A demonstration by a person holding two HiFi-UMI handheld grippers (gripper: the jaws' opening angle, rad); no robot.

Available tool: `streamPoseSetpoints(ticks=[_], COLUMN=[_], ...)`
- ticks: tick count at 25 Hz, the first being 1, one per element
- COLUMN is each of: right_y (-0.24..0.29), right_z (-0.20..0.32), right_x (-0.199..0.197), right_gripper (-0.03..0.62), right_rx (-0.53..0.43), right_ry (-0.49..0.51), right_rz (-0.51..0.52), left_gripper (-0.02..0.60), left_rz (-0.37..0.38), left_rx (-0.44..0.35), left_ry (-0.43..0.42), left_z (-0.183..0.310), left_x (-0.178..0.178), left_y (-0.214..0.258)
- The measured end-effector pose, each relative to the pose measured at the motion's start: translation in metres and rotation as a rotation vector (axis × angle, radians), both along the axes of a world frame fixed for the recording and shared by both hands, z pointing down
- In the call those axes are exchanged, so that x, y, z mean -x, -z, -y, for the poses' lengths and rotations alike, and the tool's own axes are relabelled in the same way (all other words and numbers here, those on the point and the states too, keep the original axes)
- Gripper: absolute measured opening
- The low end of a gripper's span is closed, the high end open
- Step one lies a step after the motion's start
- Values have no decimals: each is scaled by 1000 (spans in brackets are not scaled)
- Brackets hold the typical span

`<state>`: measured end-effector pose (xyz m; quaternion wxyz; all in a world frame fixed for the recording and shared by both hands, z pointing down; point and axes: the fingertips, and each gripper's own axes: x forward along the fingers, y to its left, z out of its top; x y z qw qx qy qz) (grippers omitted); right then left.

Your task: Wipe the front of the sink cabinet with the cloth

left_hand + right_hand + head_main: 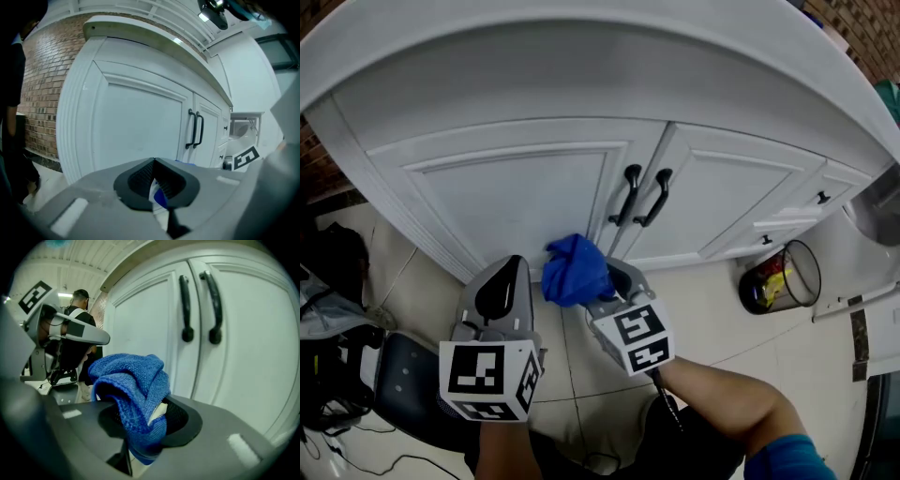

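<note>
The white sink cabinet (525, 192) fills the head view, its two doors meeting at a pair of black handles (642, 195). A crumpled blue cloth (575, 270) sits low before the left door, near the door seam. My right gripper (611, 279) is shut on it; in the right gripper view the cloth (133, 390) bulges out of the jaws, close to the handles (199, 303). My left gripper (501, 283) hovers just left of the cloth, shut and holding nothing. In the left gripper view my left gripper (154, 180) faces the left door panel (136, 126).
A wire bin (781, 277) with rubbish stands on the tiled floor at the right, below small drawers (806, 206). A dark bag (337, 262) and a dark seat (403, 389) lie at the left. A brick wall (42, 93) adjoins the cabinet. A person (75, 324) stands behind.
</note>
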<state>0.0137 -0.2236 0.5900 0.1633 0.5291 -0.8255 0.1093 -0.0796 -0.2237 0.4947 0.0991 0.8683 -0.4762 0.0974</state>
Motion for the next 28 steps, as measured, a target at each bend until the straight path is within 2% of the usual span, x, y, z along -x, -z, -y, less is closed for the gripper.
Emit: streamPoseSetpoints(ticks=[7, 19, 24, 28], right_y=[-9, -3, -5, -11], right_z=[-18, -41, -48, -50], right_x=[-96, -263, -317, -345], right_gripper=[140, 140, 140, 140], right_rx=[41, 34, 26, 41], right_ry=[-141, -478, -602, -661], right_rz=[-17, 70, 87, 94], left_gripper=[3, 3, 3, 3], left_rz=[1, 27, 53, 62], left_rx=[14, 52, 61, 75], left_ry=[-92, -275, -333, -348], left_z=[-2, -24, -33, -38], left_x=[-71, -187, -219, -232], left_y=[-10, -44, -60, -67])
